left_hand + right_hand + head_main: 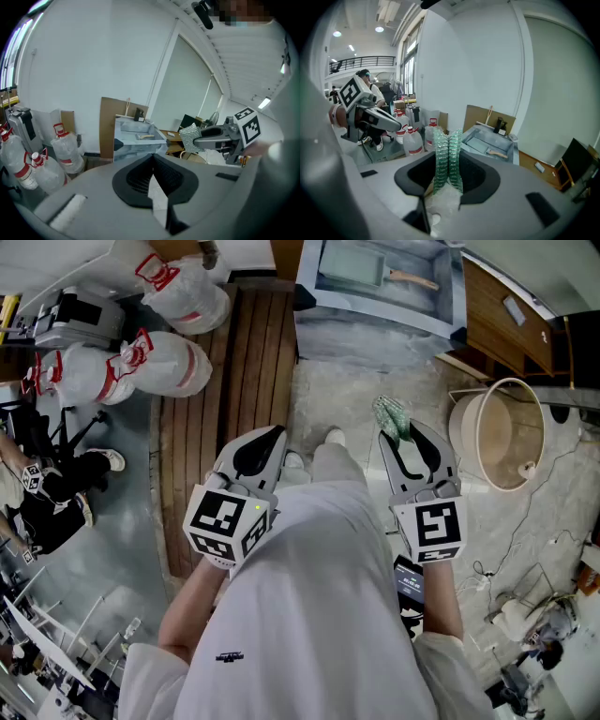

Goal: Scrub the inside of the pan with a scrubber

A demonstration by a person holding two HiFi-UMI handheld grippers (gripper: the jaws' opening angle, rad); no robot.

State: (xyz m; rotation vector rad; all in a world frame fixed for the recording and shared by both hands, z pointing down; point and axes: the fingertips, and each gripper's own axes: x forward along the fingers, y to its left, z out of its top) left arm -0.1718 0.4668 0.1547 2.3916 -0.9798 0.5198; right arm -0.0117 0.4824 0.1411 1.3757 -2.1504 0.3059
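The pan, pale square with a wooden handle, lies in the sink well ahead of both grippers. My right gripper is shut on the green mesh scrubber, which sticks up folded between the jaws as the scrubber in the right gripper view. That view also shows the pan far off. My left gripper is shut with nothing in it. Both are held close to the person's body, above the floor. The left gripper view shows the right gripper with the scrubber.
Large water jugs stand on the floor at left beside a wooden duckboard. A round tub sits at right, with cables on the floor beyond it. A seated person is at far left.
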